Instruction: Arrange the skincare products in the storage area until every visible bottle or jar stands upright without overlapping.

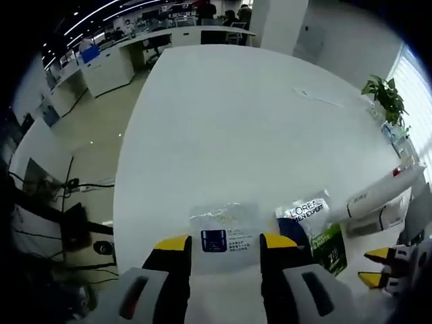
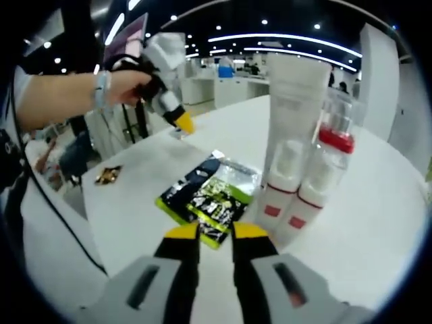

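The white counter carries everything, with an office of desks beyond its far edge. On it, in the right gripper view, a tall white tube stands upright, close against a clear bottle with a red cap, both at the right side of the counter. Just beside them a dark and green sachet lies flat, and in the left gripper view a clear packet with a blue label lies flat between that hand-held gripper's jaws. The left hand-held gripper is open wide, its yellow tips on either side of the packet without clearly pressing it; whether they touch it I cannot tell. The right hand-held gripper is nearly closed, only a narrow gap between its tips, holding nothing, just short of the sachet's near edge. The step in hand seems to be taking up the packet; next, the left jaws would need to close on it and lift it towards the standing bottles.
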The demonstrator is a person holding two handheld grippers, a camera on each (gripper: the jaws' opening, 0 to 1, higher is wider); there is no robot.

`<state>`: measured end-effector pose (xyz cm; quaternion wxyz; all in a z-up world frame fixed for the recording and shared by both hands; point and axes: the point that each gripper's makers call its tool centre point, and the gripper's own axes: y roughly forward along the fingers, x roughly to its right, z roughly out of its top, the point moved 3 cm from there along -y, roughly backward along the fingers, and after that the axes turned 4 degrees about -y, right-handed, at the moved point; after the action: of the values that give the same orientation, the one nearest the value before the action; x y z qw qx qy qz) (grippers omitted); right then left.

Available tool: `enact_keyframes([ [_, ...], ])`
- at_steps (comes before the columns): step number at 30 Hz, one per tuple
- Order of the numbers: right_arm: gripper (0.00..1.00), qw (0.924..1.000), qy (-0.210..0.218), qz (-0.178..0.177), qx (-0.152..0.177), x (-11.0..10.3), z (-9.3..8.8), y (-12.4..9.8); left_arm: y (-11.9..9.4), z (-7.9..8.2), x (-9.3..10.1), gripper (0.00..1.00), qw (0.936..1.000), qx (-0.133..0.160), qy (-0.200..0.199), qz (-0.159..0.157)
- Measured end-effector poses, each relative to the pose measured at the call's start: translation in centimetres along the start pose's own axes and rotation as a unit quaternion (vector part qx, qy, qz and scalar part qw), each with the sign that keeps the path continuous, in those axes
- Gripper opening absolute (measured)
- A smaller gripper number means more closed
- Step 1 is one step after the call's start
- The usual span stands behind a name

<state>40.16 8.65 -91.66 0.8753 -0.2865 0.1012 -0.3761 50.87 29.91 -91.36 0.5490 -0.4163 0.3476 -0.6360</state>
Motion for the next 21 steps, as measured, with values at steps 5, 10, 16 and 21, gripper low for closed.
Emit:
enact_keyframes([
  [5,0.16,1.0,-0.001,0.002,-0.002,-0.1,-0.1,0.0,-0.5,-0.7,0.4,0.41,0.9999,0.01,-0.003,-0.006],
  [10,0.16,1.0,-0.002,0.004,-0.005,-0.1,-0.2,0.0,-0.4,-1.5,0.8,0.41,0.9994,0.014,-0.019,-0.024],
  [16,0.16,0.9999,-0.005,0.008,-0.007,-0.3,-0.2,0.1,0.5,-3.2,0.7,0.41,0.9989,0.001,-0.04,-0.026],
  [21,0.16,0.9999,-0.007,0.01,-0.009,-0.4,-0.3,0.1,1.3,-3.8,0.7,0.41,0.9985,-0.004,-0.049,-0.021],
])
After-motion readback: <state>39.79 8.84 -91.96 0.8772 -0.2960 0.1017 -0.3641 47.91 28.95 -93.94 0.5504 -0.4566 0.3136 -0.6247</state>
